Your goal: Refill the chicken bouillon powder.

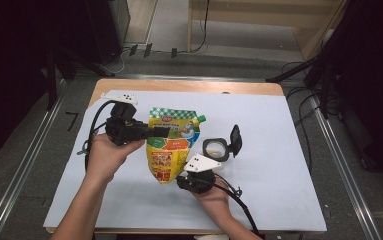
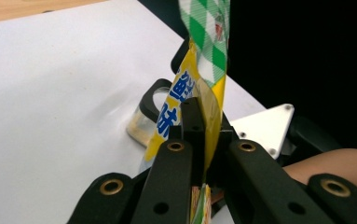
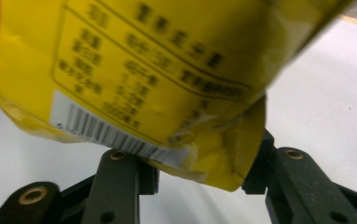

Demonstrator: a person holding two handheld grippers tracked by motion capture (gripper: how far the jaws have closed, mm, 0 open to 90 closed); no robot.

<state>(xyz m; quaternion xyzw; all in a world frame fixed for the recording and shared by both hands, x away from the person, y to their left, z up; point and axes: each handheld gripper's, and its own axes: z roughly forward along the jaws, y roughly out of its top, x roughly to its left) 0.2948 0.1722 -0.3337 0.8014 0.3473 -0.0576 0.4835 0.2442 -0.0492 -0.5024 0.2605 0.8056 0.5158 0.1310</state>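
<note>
Holding a yellow plastic spout pouch with a green-white checked top [image 1: 171, 145] upright over the white-covered desk [image 1: 279, 150], the person works w/ both grippers. Left gripper [image 1: 151, 131] comes in from the left; its jaws are clenched on the pouch's upper edge, film pinched flat between them in the left gripper view [image 2: 204, 116]. Right gripper [image 1: 186, 175] sits at the near side under the pouch's bottom corner; in the right gripper view that corner [image 3: 223, 158] hangs between the jaws, but the pads aren't pressing it yet, so released.

Just right of the pouch stands a clear glass jar w/ a black hinged lid flipped open [image 1: 215, 149], approx. below the small green spout cap [image 1: 201, 119].

Progress, as I judge it: pouch lifted and brought to the jar, jar lid already open; cap seems on, pouring not started, bottom grip not secured.

Writing: blue Chinese characters on the pouch, a barcode and a blurred info panel on the back; brand not readable.
</note>
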